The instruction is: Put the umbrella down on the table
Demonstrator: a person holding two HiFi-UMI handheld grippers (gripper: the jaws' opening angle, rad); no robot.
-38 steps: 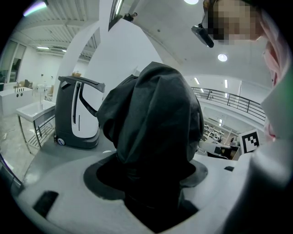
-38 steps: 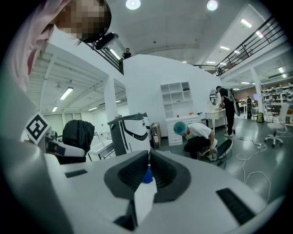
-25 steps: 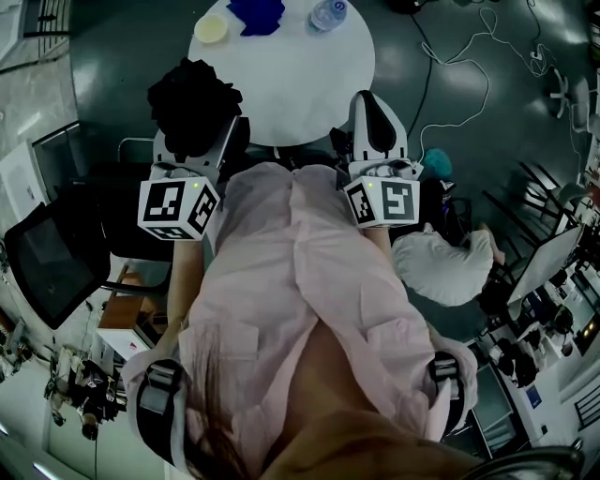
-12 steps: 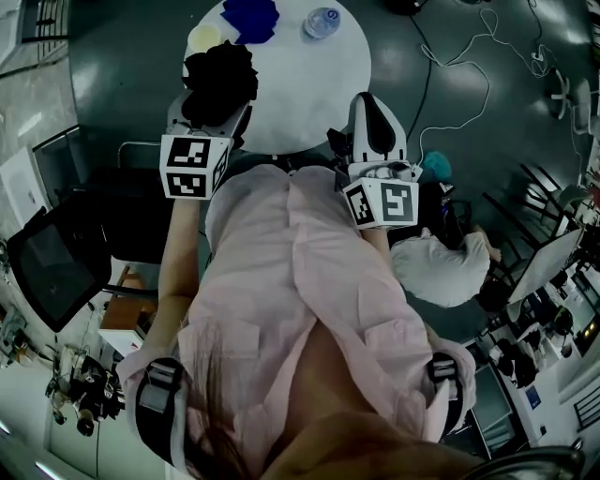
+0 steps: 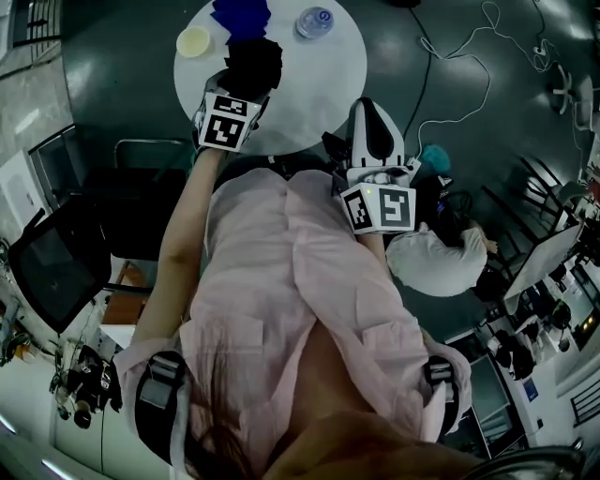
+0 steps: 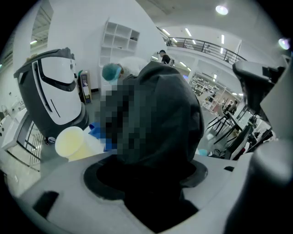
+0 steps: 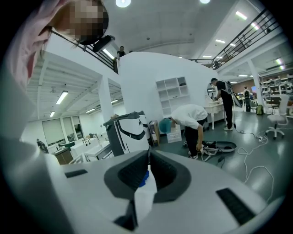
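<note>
In the head view my left gripper (image 5: 246,82) is shut on a folded black umbrella (image 5: 251,62) and holds it over the near left part of the round white table (image 5: 314,84). The left gripper view shows the dark umbrella bundle (image 6: 171,114) filling the space between the jaws of that gripper (image 6: 146,183). My right gripper (image 5: 369,108) hangs at the table's near right edge. In the right gripper view its jaws (image 7: 147,176) stand shut with nothing held, and only a thin slit shows between them.
On the table's far side stand a pale yellow cup (image 5: 194,40), a blue cloth (image 5: 239,13) and a clear lidded container (image 5: 314,21). A black chair (image 5: 52,267) is at the left. A person in white (image 5: 436,262) bends over at the right. Cables (image 5: 450,66) lie on the floor.
My left gripper has carried the umbrella forward and to the right, from beside the table's near left edge to over the tabletop. The right gripper has hardly moved.
</note>
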